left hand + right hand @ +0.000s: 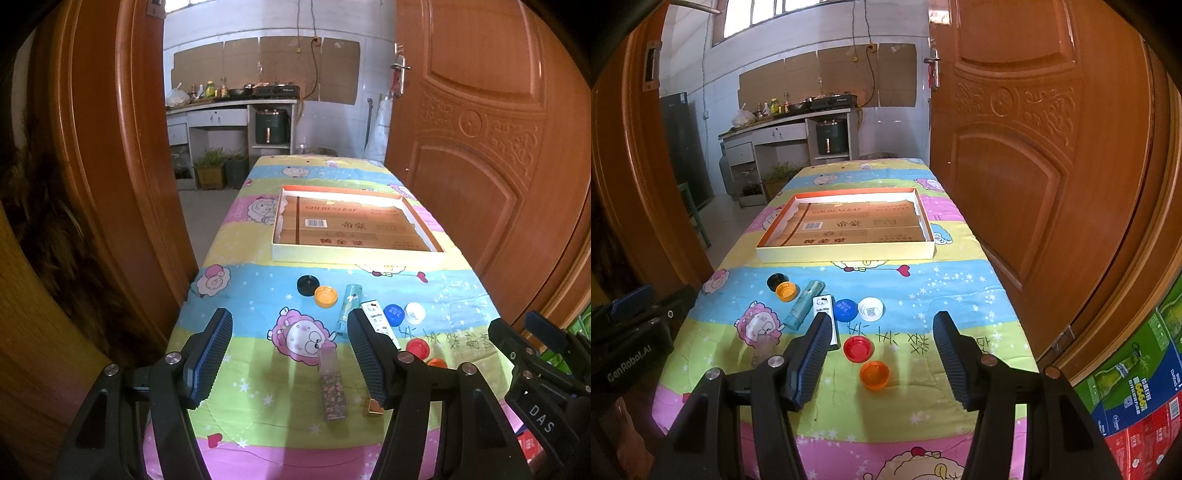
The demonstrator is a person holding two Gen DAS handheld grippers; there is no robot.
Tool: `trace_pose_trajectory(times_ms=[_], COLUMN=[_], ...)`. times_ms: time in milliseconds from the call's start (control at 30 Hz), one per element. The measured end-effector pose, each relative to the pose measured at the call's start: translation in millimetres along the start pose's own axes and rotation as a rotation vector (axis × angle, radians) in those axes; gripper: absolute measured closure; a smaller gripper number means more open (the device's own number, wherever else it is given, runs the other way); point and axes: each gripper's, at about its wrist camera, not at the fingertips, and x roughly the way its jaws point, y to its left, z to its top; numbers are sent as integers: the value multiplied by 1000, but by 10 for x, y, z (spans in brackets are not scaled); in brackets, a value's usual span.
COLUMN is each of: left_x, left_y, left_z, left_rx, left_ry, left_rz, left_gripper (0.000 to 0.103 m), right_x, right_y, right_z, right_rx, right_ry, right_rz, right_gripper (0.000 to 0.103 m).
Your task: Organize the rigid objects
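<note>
Basically nothing's sorted yet: the shallow box (846,254) at the far end has no items in it, while bottle caps (857,348), a teal tube (805,304) and a lighter (824,301) lie scattered on the near surface (960,288). Both grippers, left (290,356) and right (879,356), hover with jaws wide open, holding nothing.

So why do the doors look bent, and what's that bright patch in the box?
Left wrist view: the fisheye lens bows the wooden doors toward the edges, and the corners go black; daylight glares off the far inside of the shallow cardboard box. Right wrist view: same bending; the window is blown out white, and the orange cap casts a soft shadow.
</note>
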Motion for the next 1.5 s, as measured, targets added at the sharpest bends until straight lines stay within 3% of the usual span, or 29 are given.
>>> trace_pose_trajectory(times_ms=[500,733,900,1167,1500], left_x=[157,389,620,952,1043], left_y=[23,109,126,-112,-181], left_z=[-30,-125,-257,-469,-552], left_rx=[-6,-27,-45,12,17], left_ry=[37,100,161,222,250], left_rz=[9,13,-18,-36,-105], left_gripper=[36,36,36,40,44], right_x=[110,251,437,720,957], right_y=[-63,-143,-149,-115,-7], right_z=[-74,-186,-303,-374,-482], right_rx=[8,17,24,10,-19], right_ry=[28,64,122,181,230], right_rz=[6,11,28,52,74], right_gripper=[46,46,46,46,46])
